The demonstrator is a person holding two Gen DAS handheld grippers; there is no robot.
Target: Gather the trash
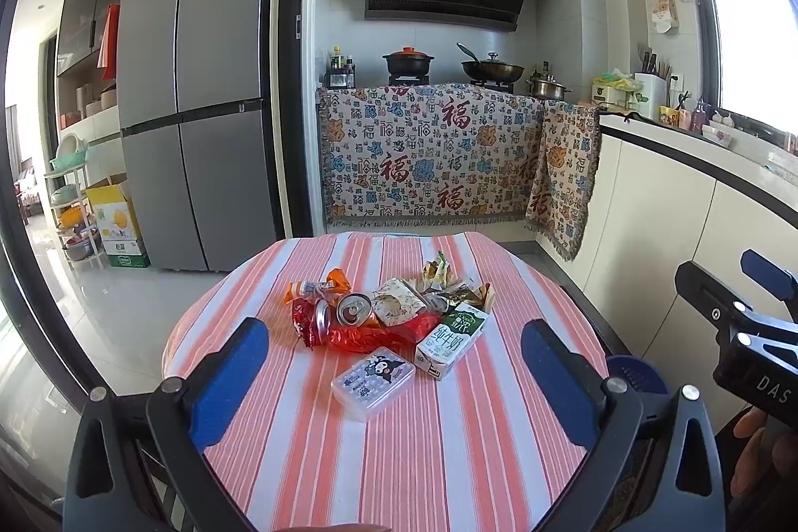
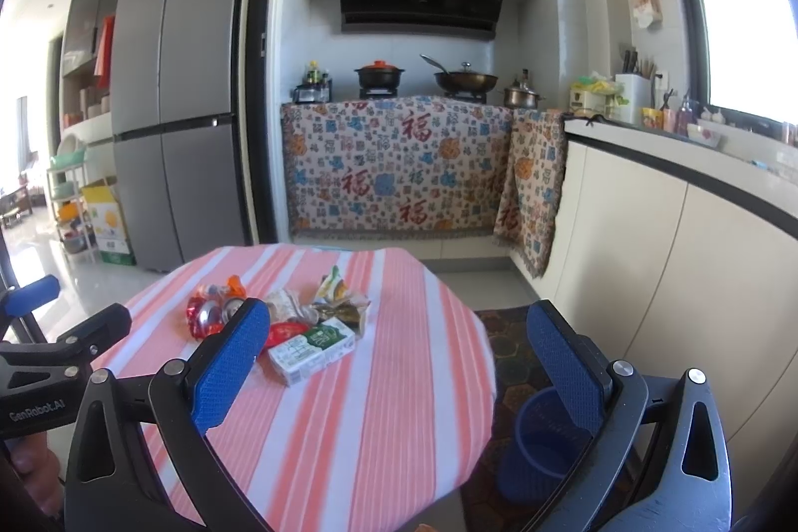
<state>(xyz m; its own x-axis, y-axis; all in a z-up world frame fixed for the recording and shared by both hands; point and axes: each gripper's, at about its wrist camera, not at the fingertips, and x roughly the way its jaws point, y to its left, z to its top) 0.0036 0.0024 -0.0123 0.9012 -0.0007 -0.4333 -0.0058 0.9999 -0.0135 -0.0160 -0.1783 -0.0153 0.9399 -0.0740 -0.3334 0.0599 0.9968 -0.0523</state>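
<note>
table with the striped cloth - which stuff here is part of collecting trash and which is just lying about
Part of the job:
- milk carton
- two crushed cans
- red wrapper
- crumpled wrappers
- small plastic case
- blue bin on the floor
- left gripper and right gripper, both open

Just lying about:
- fridge
- pots on the stove
- patterned cloth

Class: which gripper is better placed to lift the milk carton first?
Probably the left gripper: open, with the milk carton just ahead between its fingers. The right gripper, also open, points past the table edge.
</note>
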